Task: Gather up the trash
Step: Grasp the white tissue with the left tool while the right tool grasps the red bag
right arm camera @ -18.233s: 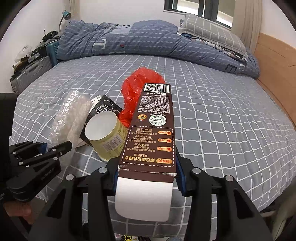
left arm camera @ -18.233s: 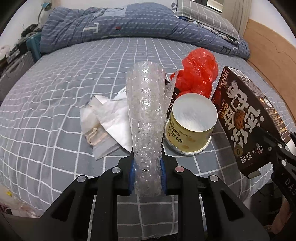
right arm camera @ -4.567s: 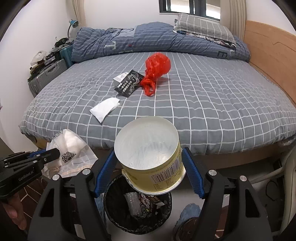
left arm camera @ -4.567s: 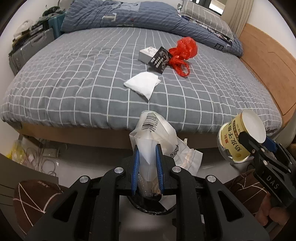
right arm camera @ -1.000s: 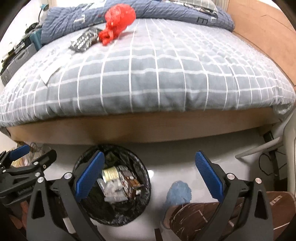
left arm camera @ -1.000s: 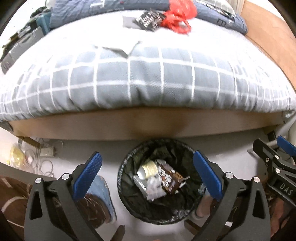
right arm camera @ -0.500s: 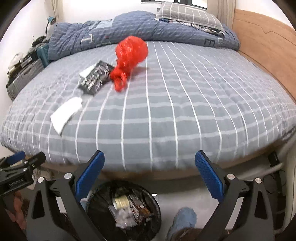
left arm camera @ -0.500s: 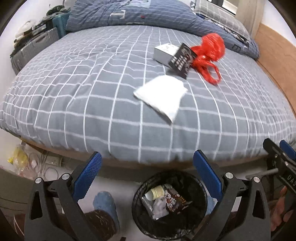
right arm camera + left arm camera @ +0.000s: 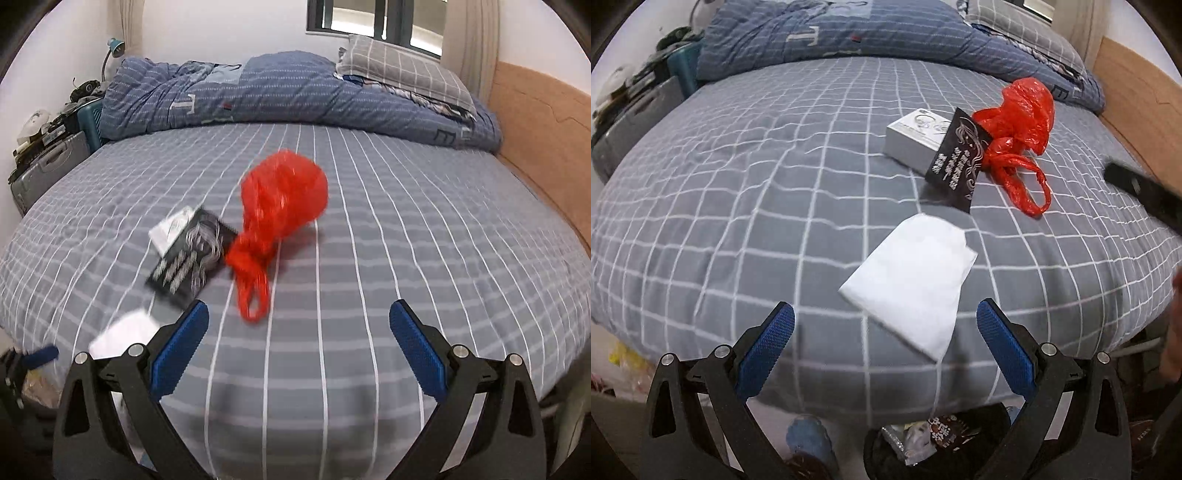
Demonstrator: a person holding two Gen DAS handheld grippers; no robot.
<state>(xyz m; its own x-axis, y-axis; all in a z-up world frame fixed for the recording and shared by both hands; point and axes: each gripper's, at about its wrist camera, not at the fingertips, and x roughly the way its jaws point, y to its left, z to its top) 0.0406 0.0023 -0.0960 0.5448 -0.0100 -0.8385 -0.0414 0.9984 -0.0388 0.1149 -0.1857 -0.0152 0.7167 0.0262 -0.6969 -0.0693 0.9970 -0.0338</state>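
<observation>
Both grippers gaping, empty. Left gripper nearing tissue just ahead; right gripper facing red bag. Next: closing on each.

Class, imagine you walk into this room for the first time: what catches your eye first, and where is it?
The bright red plastic bag stands out at once, crumpled near the middle of the grey checked bed. Beside it a black printed packet leans on a small white box, and a white paper bag lies flat near the bed's front edge, just ahead of the open left gripper.
</observation>
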